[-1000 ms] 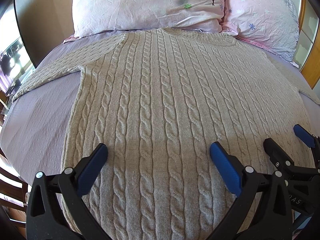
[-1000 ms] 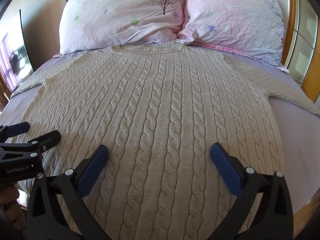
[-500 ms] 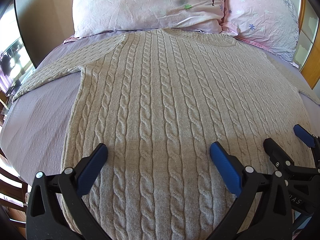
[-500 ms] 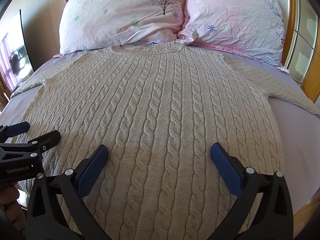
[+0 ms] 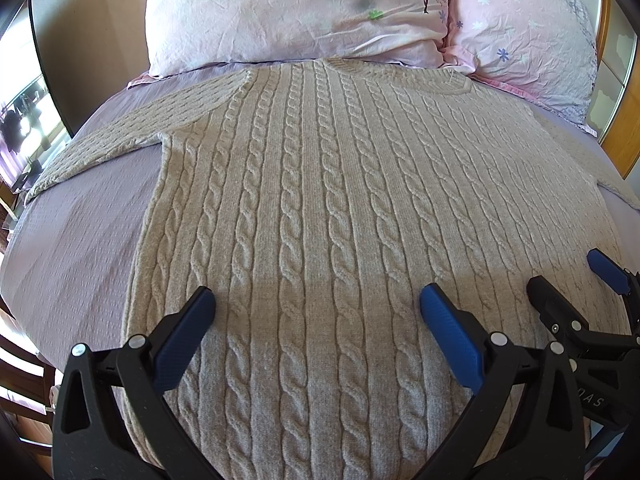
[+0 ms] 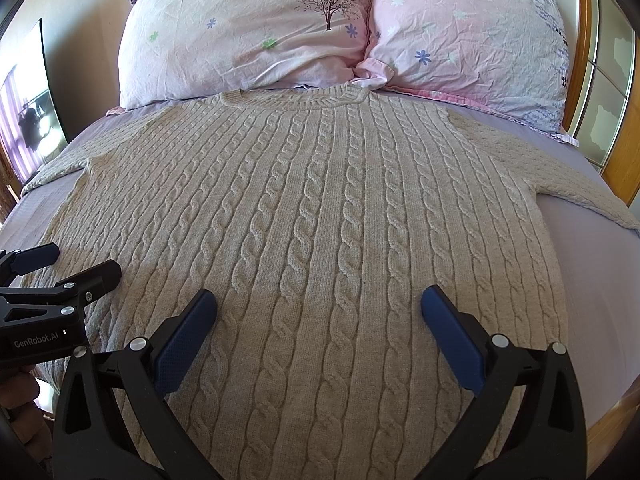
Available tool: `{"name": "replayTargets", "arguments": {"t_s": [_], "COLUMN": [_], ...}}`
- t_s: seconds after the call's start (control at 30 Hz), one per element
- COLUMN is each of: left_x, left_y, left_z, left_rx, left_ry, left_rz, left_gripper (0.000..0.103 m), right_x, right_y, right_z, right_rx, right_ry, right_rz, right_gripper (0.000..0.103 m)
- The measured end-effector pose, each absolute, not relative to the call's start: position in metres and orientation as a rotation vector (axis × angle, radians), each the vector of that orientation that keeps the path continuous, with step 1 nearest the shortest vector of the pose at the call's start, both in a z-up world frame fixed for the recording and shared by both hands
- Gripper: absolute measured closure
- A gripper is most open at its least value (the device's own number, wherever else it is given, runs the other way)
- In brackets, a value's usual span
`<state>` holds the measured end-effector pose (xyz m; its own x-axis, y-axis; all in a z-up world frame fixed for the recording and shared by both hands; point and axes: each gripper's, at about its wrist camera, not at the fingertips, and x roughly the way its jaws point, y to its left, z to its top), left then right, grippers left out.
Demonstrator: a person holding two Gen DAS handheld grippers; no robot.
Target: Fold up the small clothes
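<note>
I'm hovering both grippers — left [image 5: 316,312], right [image 6: 318,314] — jaws spread wide, gripping nothing, low in frame over the sweater [image 6: 320,208].

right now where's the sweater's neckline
In the right wrist view the neckline sits top centre, at the far end of the sweater, touching the lower edges of the two pillows.

No visible change; nothing has moved
</note>
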<state>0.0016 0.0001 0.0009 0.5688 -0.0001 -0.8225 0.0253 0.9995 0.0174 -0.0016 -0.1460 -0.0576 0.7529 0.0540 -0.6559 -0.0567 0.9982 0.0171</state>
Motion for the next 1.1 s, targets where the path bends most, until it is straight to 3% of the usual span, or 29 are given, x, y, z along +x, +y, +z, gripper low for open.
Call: {"name": "replayTargets", "arguments": {"t_s": [0.7, 0.83, 0.97, 1.0, 1.07, 1.1], "left_x": [0.012, 0.012, 0.01, 0.009, 0.005, 0.003], "left_y": [0.001, 0.001, 0.007, 0.011, 0.026, 0.033], "left_z": [0.003, 0.004, 0.005, 0.007, 0.014, 0.017], "left_rx": [0.048, 0.063, 0.029, -0.002, -0.107, -0.152], "left_ry": [1.03, 1.009, 0.966, 0.944, 0.854, 0.812], "left_rz": [-0.042, -0.075, -0.116, -0.124, -0.139, -0.144], "left_gripper": [0.002, 0.002, 0.002, 0.002, 0.002, 0.002], "right_x": [0.012, 0.011, 0.02, 0.023, 0.025, 0.022], "right_y": [-0.157, -0.242, -0.39, -0.439, -0.512, -0.542], "right_z": [-0.046, -0.006, 0.014, 0.009, -0.008, -0.02], "right_rx": [-0.077, 0.125, 0.443, 0.575, 0.797, 0.907], "right_ry": [0.823, 0.649, 0.515, 0.503, 0.5, 0.496], "right_rz": [0.236, 0.194, -0.152, -0.233, -0.329, -0.369], "right_gripper": [0.001, 0.001, 0.001, 0.005, 0.037, 0.041]}}
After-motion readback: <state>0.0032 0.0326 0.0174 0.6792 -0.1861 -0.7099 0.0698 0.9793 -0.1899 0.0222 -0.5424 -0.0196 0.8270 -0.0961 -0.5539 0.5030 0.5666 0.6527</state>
